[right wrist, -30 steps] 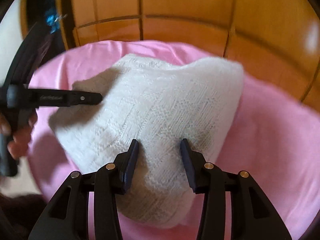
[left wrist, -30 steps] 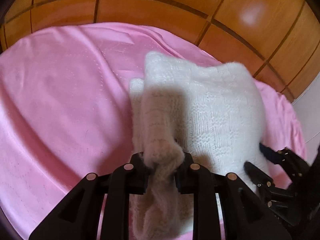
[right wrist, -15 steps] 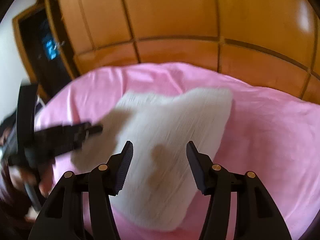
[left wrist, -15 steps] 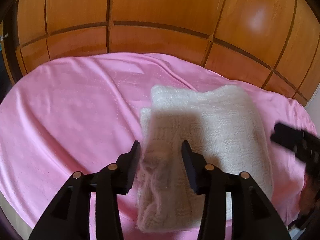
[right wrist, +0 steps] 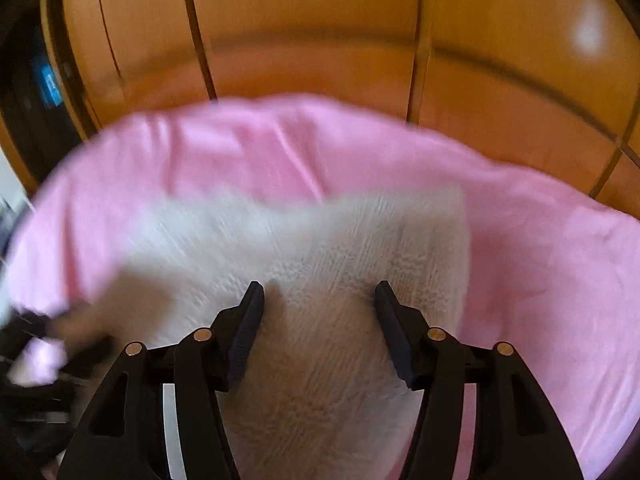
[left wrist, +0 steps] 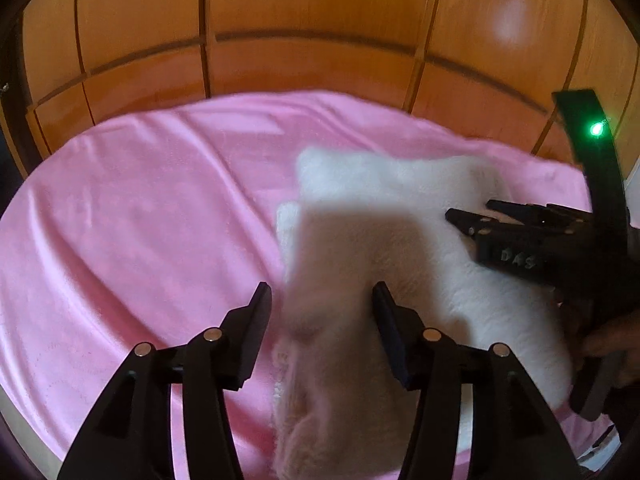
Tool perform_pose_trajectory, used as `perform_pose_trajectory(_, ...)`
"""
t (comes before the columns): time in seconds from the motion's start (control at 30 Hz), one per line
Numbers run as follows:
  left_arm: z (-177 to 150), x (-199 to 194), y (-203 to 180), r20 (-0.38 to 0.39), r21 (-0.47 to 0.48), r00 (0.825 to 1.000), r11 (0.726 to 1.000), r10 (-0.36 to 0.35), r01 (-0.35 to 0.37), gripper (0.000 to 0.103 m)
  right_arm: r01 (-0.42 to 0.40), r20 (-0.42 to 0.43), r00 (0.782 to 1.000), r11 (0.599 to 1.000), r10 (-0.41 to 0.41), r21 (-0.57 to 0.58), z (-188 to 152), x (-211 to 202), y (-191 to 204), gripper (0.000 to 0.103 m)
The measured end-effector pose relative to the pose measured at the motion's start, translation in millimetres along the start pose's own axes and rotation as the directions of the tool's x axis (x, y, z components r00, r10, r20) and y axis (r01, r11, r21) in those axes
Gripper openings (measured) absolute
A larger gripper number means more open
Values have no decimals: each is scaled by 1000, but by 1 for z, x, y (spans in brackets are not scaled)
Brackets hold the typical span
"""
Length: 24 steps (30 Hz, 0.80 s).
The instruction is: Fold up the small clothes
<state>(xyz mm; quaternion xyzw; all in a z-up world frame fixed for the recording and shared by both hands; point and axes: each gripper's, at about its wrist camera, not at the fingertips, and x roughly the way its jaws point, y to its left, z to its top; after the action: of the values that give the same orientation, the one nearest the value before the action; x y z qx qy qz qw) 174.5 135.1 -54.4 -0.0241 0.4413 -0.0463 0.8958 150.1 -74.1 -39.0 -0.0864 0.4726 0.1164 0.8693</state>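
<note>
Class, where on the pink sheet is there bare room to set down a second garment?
Free: the pink sheet left of the white knit, toward the wooden panels. Crowded: the knit's right side, by the right gripper.

Bedrm: pink sheet (left wrist: 132, 216), wood wardrobe (left wrist: 320, 12)

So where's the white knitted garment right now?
The white knitted garment lies on the pink sheet, right of centre in the left wrist view, below the wooden wardrobe doors.

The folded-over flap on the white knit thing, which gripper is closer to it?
Left. The left gripper has just been opening and its jaws stand on either side of the flap without pressing it. The right gripper is over the white knit garment's other side.
</note>
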Motion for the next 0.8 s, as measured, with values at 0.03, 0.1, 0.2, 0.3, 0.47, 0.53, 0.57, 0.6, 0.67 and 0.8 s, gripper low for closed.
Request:
perform_pose_trajectory(0.03, -2, 5, 1, -11, -5, 1000, 1000, -3, 3, 53, -6, 16, 1000, 1000, 6, 0, -1, 1, 0, 57)
perform_pose_trajectory(0.1, -5, 8, 2, -8, -19, 1000, 1000, -17, 16, 55, -18, 14, 1000, 1000, 17, 13, 1, -1, -3, 57)
perform_pose_trajectory(0.2, -7, 8, 2, 0, -15, 1000, 1000, -16, 16, 58, -55, 38, 998, 998, 55, 17, 3, -11, -8, 62)
perform_pose_trajectory(0.3, -9, 8, 7, 3, -21, 999, 999, -36, 36, 61, -147, 94, 986, 983, 137, 111, 0, -32, -30, 82)
perform_pose_trajectory(0.47, -12, 16, 26, 0, -66, 988, 986, -153, 153, 64, -318, 93, 948, 897, 304, 306, -28, -35, -77, 88)
perform_pose_trajectory(0.53, -14, 20, 35, -6, -94, 976, 971, -220, 218, 64, -397, 85, 915, 844, 394, 362, -43, -26, -88, 88)
perform_pose_trajectory(0.57, -15, 23, 39, -11, -113, 968, 962, -252, 249, 64, -437, 85, 894, 815, 440, 379, -47, -22, -88, 88)
perform_pose_trajectory(0.6, -16, 26, 44, -14, -137, 958, 950, -286, 281, 63, -488, 79, 862, 774, 502, 404, -52, -15, -87, 89)
perform_pose_trajectory(0.67, -19, 35, 55, -20, -197, 930, 913, -368, 358, 62, -512, 82, 842, 743, 533, 432, -58, -3, -85, 89)
perform_pose_trajectory(0.8, -27, 41, 62, -5, -234, 891, 867, -454, 440, 46, -559, 73, 800, 695, 596, 452, -62, 14, -70, 87)
